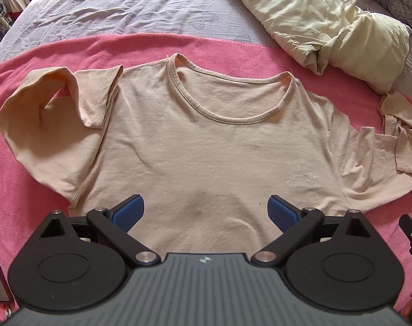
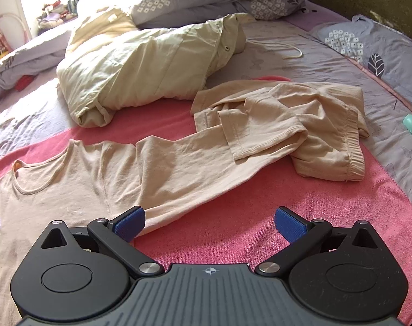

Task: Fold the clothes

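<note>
Both spread wide and empty, the left gripper (image 1: 206, 212) hangs over the beige shirt (image 1: 195, 141) lying flat on the pink blanket (image 1: 140, 49); the right gripper (image 2: 210, 224) hovers above the blanket, with the shirt's sleeve (image 2: 195, 168) running toward one o'clock.

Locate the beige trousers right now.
Right wrist view, upper right: the crumpled beige trousers lie on the pink towel, overlapping the shirt sleeve's end, beside the cream jacket.

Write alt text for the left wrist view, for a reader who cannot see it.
A beige T-shirt lies face up on a pink towel on a bed, its left-side sleeve folded in over the shoulder. The open left claw hovers above its lower chest, holding nothing. A pale yellow garment lies bunched at top right.
</note>
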The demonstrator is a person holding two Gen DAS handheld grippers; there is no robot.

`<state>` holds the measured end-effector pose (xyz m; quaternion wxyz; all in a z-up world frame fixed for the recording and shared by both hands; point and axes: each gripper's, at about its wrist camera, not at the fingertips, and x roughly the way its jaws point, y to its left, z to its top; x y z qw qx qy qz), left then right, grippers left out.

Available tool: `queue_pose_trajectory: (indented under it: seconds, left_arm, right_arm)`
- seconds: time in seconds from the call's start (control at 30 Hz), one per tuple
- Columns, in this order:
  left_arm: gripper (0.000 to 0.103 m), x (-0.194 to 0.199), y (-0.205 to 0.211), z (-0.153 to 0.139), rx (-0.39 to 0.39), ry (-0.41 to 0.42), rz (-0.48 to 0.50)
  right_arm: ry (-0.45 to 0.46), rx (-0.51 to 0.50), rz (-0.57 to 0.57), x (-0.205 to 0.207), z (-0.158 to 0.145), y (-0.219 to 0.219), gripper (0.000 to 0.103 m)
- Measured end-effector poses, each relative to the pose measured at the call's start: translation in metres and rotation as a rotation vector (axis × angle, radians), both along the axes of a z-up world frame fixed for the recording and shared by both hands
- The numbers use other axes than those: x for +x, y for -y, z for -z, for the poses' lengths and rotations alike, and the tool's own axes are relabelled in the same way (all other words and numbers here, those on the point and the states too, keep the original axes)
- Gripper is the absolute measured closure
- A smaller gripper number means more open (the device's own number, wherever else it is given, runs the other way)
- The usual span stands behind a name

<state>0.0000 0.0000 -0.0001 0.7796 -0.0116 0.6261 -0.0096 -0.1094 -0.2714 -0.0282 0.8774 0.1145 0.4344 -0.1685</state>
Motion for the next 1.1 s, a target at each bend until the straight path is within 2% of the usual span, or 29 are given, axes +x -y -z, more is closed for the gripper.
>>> queue_pose_trajectory:
  seconds: [0.23, 0.33, 0.6, 0.9, 1.1]
  left_arm:
    - [0.005, 0.001, -0.001, 0.001, 0.020, 0.038, 0.001]
    - [0.005, 0.004, -0.005, 0.003, -0.007, 0.018, 0.009]
    - [0.005, 0.002, -0.002, 0.006, -0.045, 0.003, 0.026]
    - [0.005, 0.002, 0.002, 0.007, -0.051, -0.005, 0.045]
    - [0.005, 0.000, 0.009, 0.012, -0.022, -0.009, 0.075]
  right_arm:
    - [-0.025, 0.015, 0.004, 0.021, -0.003, 0.018, 0.000]
    - [0.008, 0.056, -0.006, 0.017, -0.003, 0.031, 0.000]
    - [0.013, 0.054, 0.005, 0.024, 0.001, 0.036, 0.000]
    - [0.009, 0.048, -0.002, 0.029, 0.005, 0.039, 0.004]
    - [-0.014, 0.033, -0.026, 0.032, 0.006, 0.034, 0.004]
